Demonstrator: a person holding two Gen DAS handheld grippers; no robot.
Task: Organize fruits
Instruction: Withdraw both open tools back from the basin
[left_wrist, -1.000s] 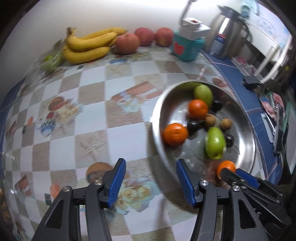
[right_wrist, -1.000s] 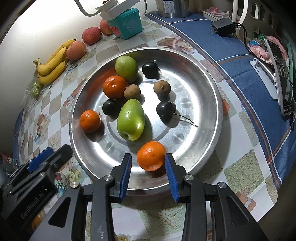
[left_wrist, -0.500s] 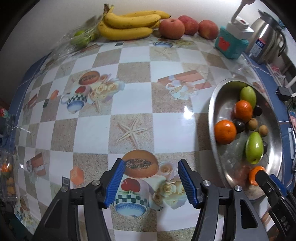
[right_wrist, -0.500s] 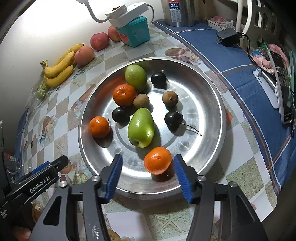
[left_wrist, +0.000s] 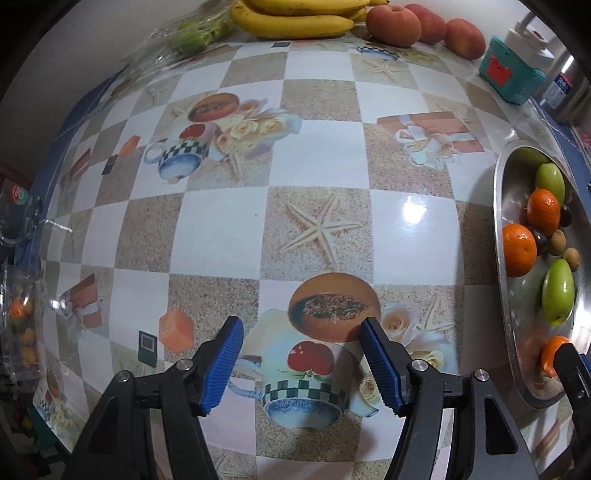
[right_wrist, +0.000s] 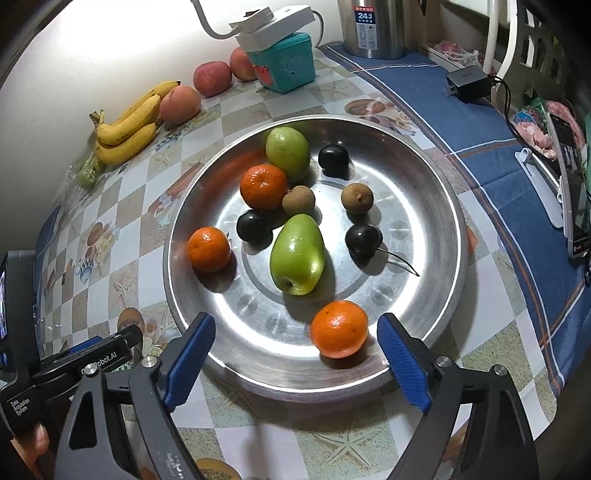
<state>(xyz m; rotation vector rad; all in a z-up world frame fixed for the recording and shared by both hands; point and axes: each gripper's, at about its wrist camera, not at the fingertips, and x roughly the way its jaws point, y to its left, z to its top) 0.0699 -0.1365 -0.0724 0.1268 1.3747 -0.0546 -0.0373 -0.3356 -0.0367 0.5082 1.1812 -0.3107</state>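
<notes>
A: What writing can be read?
B: The kettle label shows "24"; the left tool has "Data Acquisition System".
A: And the tools?
B: Right tool is opening, spread around an orange in the tray, not touching. Left is opening over bare surface.

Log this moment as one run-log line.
right gripper: opening, orange between jaws, untouched, on tray | left gripper: opening, empty, over tablecloth
</notes>
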